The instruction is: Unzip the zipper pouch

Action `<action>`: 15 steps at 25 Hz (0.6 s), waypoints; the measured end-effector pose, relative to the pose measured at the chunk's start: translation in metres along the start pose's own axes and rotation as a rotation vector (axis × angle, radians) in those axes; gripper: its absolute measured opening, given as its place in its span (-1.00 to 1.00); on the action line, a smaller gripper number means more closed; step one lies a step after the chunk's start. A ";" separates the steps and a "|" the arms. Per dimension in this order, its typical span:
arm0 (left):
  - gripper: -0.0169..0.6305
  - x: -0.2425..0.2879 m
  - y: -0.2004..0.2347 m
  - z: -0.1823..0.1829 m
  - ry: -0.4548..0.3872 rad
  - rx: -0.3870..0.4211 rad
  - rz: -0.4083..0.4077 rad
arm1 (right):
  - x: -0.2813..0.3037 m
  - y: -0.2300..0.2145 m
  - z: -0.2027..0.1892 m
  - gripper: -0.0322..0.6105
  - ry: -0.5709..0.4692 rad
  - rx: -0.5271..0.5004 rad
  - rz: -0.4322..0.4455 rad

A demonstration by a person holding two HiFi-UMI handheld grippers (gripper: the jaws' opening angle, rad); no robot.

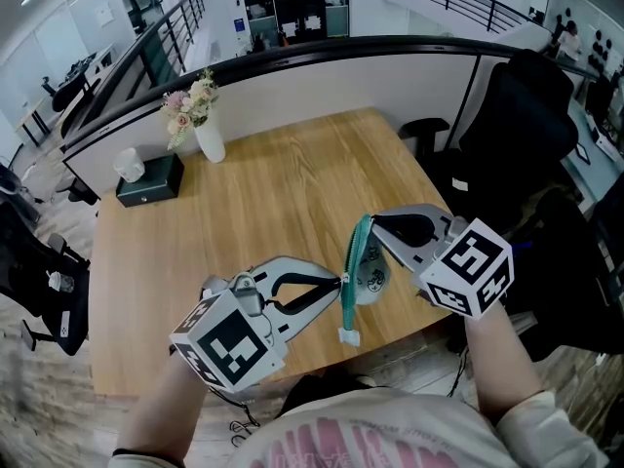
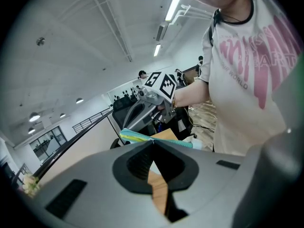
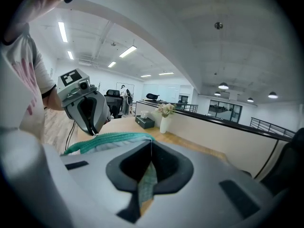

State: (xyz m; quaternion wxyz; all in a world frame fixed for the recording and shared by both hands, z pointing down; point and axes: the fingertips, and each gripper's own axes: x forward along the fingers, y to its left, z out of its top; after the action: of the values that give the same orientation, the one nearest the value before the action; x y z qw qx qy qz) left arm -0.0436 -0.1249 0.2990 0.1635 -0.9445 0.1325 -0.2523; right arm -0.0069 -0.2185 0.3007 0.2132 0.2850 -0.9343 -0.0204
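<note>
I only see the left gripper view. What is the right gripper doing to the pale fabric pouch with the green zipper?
Observer: The right gripper is shut on the pale fabric pouch; cloth shows between its jaws.
Operator: Is the pouch lying on the table?
Observer: No, it hangs in the air above the light wooden table.
Operator: Where does my left gripper grip?
Observer: The left gripper pinches the green zipper strip about midway along.

pale patterned zipper pouch with teal zipper band, upright in mid-air above the table edge
</note>
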 end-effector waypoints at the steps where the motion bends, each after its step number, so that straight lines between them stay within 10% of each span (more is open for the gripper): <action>1: -0.94 0.000 0.001 0.000 -0.001 -0.003 0.001 | 0.000 -0.001 0.000 -0.89 -0.001 0.000 -0.001; 15: -0.93 -0.003 -0.001 -0.006 0.005 0.001 -0.018 | 0.001 -0.016 -0.002 -0.89 -0.007 0.029 -0.061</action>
State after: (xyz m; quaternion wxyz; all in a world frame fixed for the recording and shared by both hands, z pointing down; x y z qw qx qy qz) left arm -0.0485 -0.1242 0.3031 0.1615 -0.9449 0.1241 -0.2564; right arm 0.0016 -0.2324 0.3006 0.2051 0.3162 -0.9262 -0.0141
